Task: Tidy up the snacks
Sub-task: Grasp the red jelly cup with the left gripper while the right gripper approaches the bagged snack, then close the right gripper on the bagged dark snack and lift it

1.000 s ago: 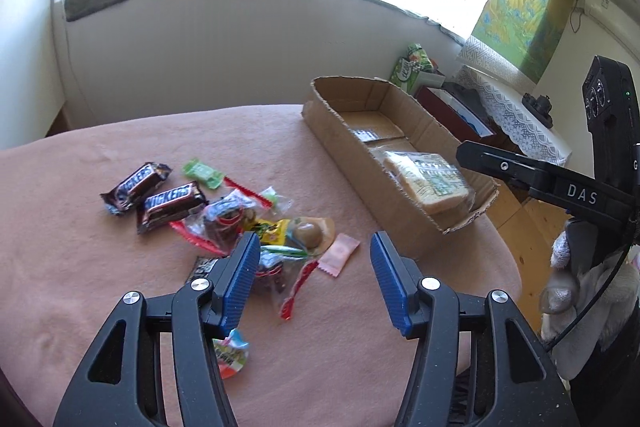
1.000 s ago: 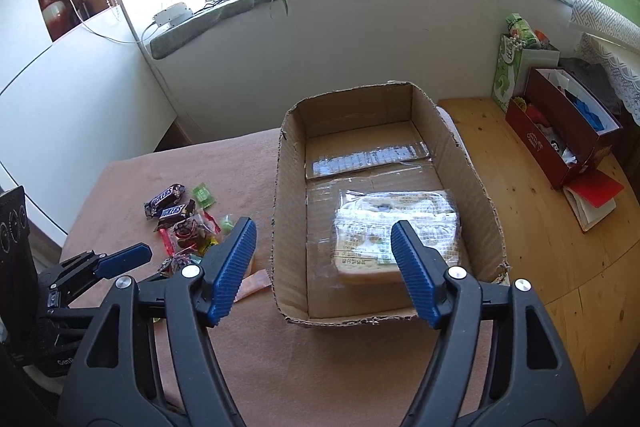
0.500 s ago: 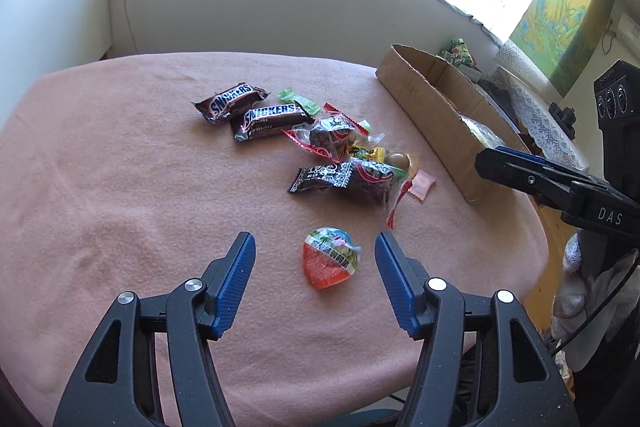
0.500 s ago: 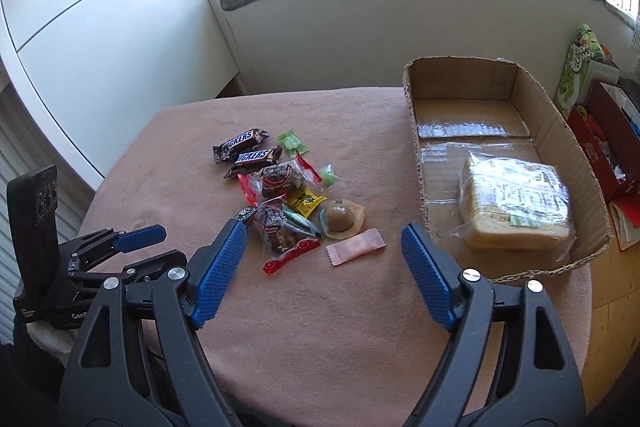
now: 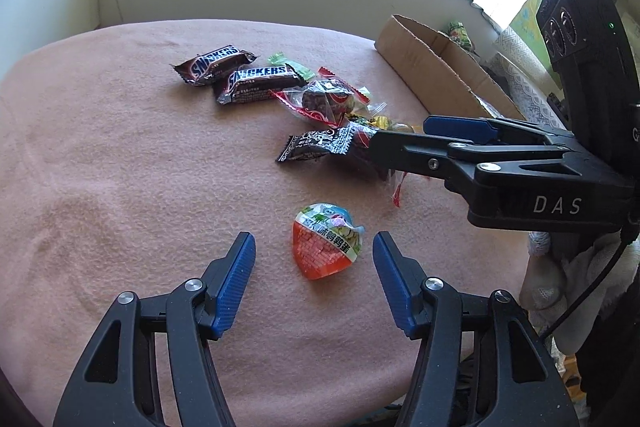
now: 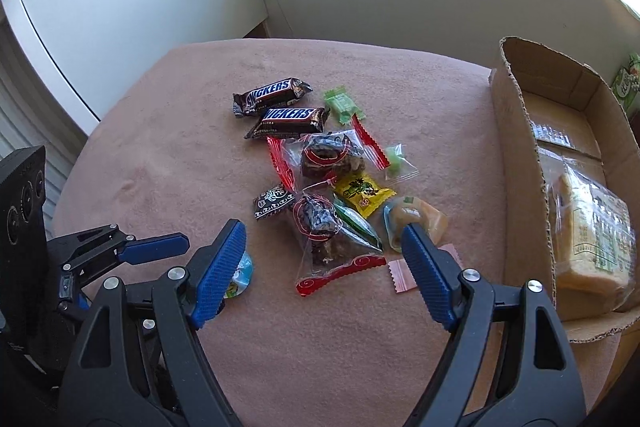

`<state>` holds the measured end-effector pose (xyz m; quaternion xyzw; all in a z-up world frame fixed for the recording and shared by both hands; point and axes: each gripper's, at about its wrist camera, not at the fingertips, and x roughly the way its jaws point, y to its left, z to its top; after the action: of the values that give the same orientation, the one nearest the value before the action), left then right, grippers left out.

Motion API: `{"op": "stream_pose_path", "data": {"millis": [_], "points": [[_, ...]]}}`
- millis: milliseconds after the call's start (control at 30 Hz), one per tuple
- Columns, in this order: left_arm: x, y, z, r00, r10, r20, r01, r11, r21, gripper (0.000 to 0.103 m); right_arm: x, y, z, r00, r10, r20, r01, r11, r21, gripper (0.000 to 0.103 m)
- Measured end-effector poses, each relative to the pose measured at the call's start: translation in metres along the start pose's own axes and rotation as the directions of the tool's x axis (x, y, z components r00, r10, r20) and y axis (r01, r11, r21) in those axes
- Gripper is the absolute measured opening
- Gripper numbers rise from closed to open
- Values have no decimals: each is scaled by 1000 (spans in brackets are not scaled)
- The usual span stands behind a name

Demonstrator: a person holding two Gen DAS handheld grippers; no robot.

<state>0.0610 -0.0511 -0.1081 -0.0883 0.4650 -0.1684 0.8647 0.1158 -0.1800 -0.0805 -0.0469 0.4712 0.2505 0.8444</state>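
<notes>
While the left claw (image 5: pixel 314 259) hangs open over the pink-covered worktop (image 5: pixel 120 187) with an orange egg-shaped snack (image 5: pixel 326 247) lying loose between its blue pads, the right claw (image 6: pixel 322 247) is spread wide above the heap of wrapped sweets (image 6: pixel 332 187), gripping nothing. Two Snickers bars (image 6: pixel 280 107) lie side by side at the far edge of that heap. Beside the heap stands an open cardboard box (image 6: pixel 516 131) holding a bagged loaf (image 6: pixel 592 231).
</notes>
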Motion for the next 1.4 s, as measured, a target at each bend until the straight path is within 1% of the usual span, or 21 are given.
{"op": "stream_pose_path", "data": {"millis": [67, 167, 233, 367, 400, 433, 500, 533, 600, 667, 733, 833, 967, 1067, 1200, 1300, 1400], "points": [[2, -2, 0, 1000, 3, -3, -3, 1000, 8, 60, 7, 2, 2, 1000, -5, -16, 4, 1000, -22, 81], [4, -3, 0, 1000, 12, -4, -12, 1000, 20, 59, 18, 4, 4, 999, -11, -47, 9, 999, -40, 75], [5, -3, 1, 1000, 20, 0, -20, 999, 25, 55, 24, 4, 5, 998, -12, -65, 9, 999, -44, 71], [7, -4, 4, 1000, 30, 4, -30, 999, 36, 53, 31, 4, 5, 996, -17, -83, 13, 999, -53, 69], [7, -5, 3, 999, 31, 5, -32, 999, 42, 52, 33, 4, 5, 996, -16, -86, 11, 998, -54, 66], [7, -6, 3, 999, 33, 5, -34, 998, 51, 49, 33, 5, 5, 996, -16, -89, 11, 998, -54, 61], [7, -9, 1, 999, 50, 8, -51, 996, 73, 46, 34, 5, 4, 995, -20, -97, 15, 998, -58, 54], [8, -10, 0, 998, 63, 12, -64, 994, 87, 43, 35, 5, 4, 995, -20, -100, 14, 998, -59, 52], [10, -13, 0, 995, 93, 23, -95, 989, 116, 38, 35, 6, 3, 994, -19, -103, 13, 998, -62, 52], [10, -13, -1, 994, 108, 30, -111, 985, 131, 33, 35, 7, 2, 994, -22, -106, 15, 997, -71, 49], [10, -10, -1, 993, 115, 37, -118, 985, 128, 25, 33, 8, 2, 994, -23, -106, 15, 997, -75, 44], [11, -4, 1, 995, 93, 37, -96, 990, 103, 23, 31, 4, 1, 995, -15, -102, 9, 998, -57, 40], [9, -4, -1, 995, 94, 44, -99, 988, 117, 22, 30, 4, -1, 995, -11, -98, 5, 998, -61, 39], [8, -3, -2, 995, 88, 43, -92, 989, 112, 22, 26, 6, -4, 995, -18, -94, 11, 997, -82, 39], [6, -3, -4, 995, 88, 43, -92, 990, 111, 22, 21, 9, -12, 996, -14, -88, 7, 997, -83, 40], [6, -3, -3, 996, 84, 42, -88, 990, 110, 22, 16, 7, -17, 997, -16, -77, 12, 999, -53, 49], [7, -3, -3, 996, 83, 41, -87, 990, 112, 22, 7, 11, -22, 998, -15, -57, 12, 999, -52, 52]]}}
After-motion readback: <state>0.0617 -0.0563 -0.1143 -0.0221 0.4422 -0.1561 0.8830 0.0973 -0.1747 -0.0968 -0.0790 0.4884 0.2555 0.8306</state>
